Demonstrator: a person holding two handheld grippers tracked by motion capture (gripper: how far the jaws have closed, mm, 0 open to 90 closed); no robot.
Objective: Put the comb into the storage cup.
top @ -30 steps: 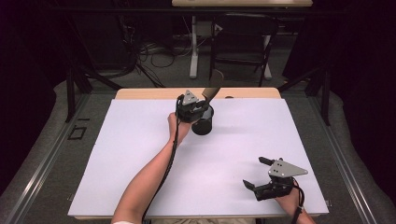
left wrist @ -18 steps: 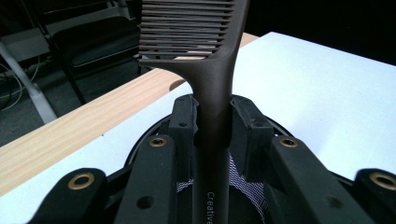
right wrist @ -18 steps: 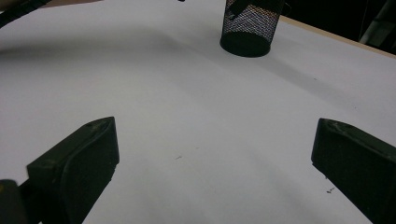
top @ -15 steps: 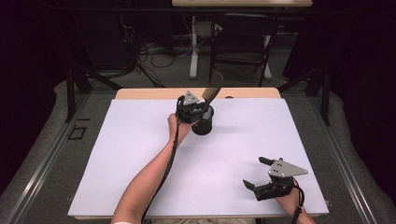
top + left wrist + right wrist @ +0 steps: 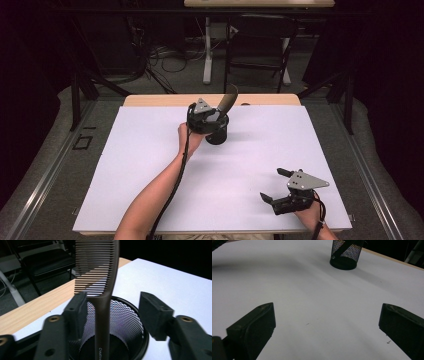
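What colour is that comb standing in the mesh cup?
Dark brown; the comb shows best in the left gripper view, standing in the black mesh cup.

Black wire mesh cup (image 5: 120, 322), dark smooth plastic comb (image 5: 100, 277), matt white table top (image 5: 280, 145), pale wood edge (image 5: 32, 312), matt black gripper jaws

Comb (image 5: 98, 290) stands in mesh cup (image 5: 130, 322), far on table (image 5: 150, 170)
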